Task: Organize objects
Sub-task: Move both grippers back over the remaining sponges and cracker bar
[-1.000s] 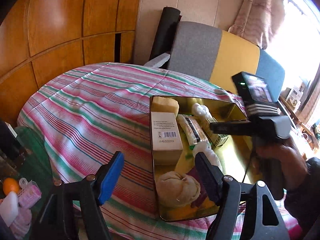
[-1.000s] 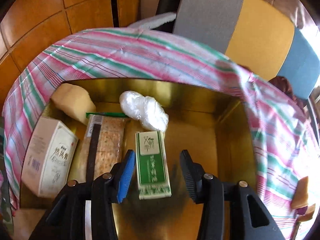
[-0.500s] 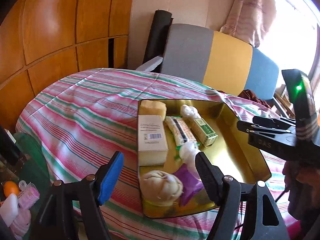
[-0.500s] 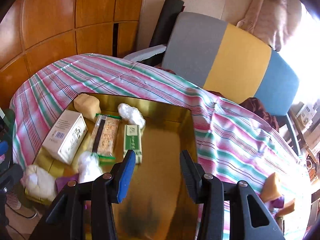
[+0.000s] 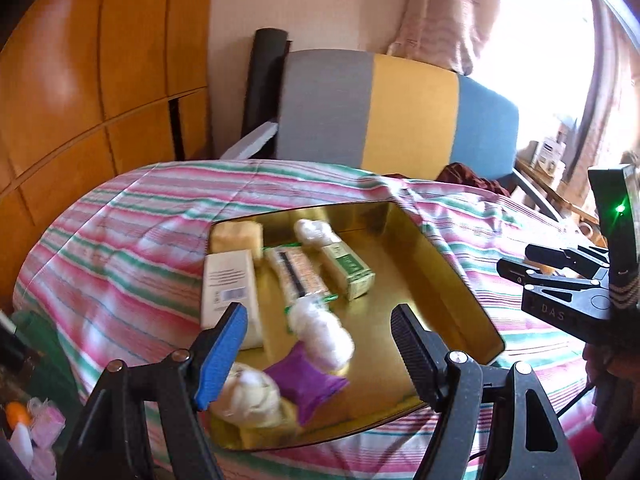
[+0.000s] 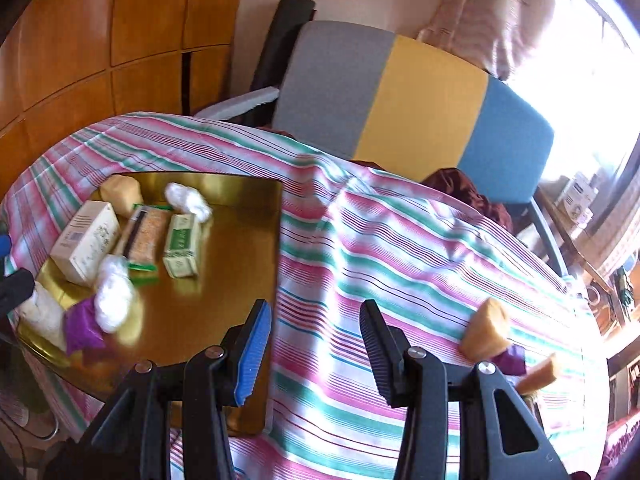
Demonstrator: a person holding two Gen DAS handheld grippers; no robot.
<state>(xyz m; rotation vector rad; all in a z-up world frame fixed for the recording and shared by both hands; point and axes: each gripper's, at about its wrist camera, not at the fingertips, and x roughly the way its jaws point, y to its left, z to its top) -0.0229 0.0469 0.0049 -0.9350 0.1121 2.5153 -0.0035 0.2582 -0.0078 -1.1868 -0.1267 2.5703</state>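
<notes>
- My left gripper (image 5: 318, 344) stands wide with nothing between its fingers; it hovers over the near end of the gold tray (image 5: 440, 264).
- My right gripper (image 6: 316, 344) stands narrower, also empty, above the striped tablecloth (image 6: 400, 240) just beside the tray's right rim.
- The tray lies on the left part of the surface, and everything in it is crowded along its left side.
- At the tray's far left corner sits a tan sponge block (image 5: 237, 236), with a white plastic-wrapped bundle (image 5: 314, 232) near it along the far rim.
- A white carton with a barcode (image 5: 229, 284) lies along the left rim; beside it a cracker packet (image 5: 298, 272), then a green-and-white box (image 5: 349, 268).
- Toward the near end lie a second white bundle (image 5: 320, 332), a purple pouch (image 5: 306, 384) and a cream-coloured bun-like lump (image 5: 250, 396), all blurred.
- Still outside the tray, near the right edge of the surface, lie a tan wedge (image 6: 486, 332), a purple scrap (image 6: 510, 360) touching it, and another tan piece (image 6: 538, 374).
- The tray's right half is bare gold.
</notes>
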